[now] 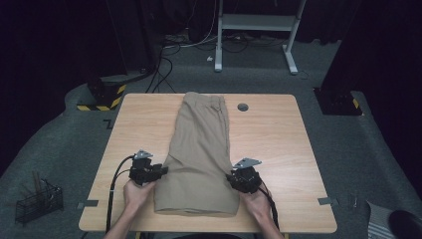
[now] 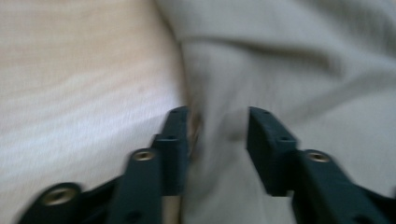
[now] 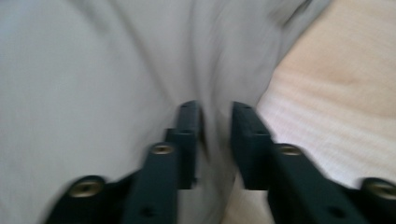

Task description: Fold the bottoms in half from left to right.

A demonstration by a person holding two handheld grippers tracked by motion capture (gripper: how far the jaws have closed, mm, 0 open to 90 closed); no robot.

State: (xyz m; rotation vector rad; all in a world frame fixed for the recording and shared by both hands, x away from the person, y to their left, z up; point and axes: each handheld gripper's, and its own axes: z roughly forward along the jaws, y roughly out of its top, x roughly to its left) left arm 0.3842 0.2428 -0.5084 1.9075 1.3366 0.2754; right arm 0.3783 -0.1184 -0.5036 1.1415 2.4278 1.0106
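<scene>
Folded khaki cloth shorts (image 1: 201, 154) lie lengthwise down middle of light wooden counter (image 1: 268, 139), long axis running away from person. Left claw (image 1: 160, 172) at left side edge, right claw (image 1: 232, 177) at right side edge (both near hem end). Both claws part-open astride cloth edge; grip: cannot tell.

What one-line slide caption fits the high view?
Two hand-held tools, left and right, flank folded tan shorts on a wooden table.

We see the shorts (image 1: 201, 149) lying lengthwise on the counter (image 1: 273, 144), waist at the far edge. Our left hand-held gripper (image 1: 161, 171) sits at their left edge and our right hand-held gripper (image 1: 233, 176) at their right edge, near the hem.
</scene>
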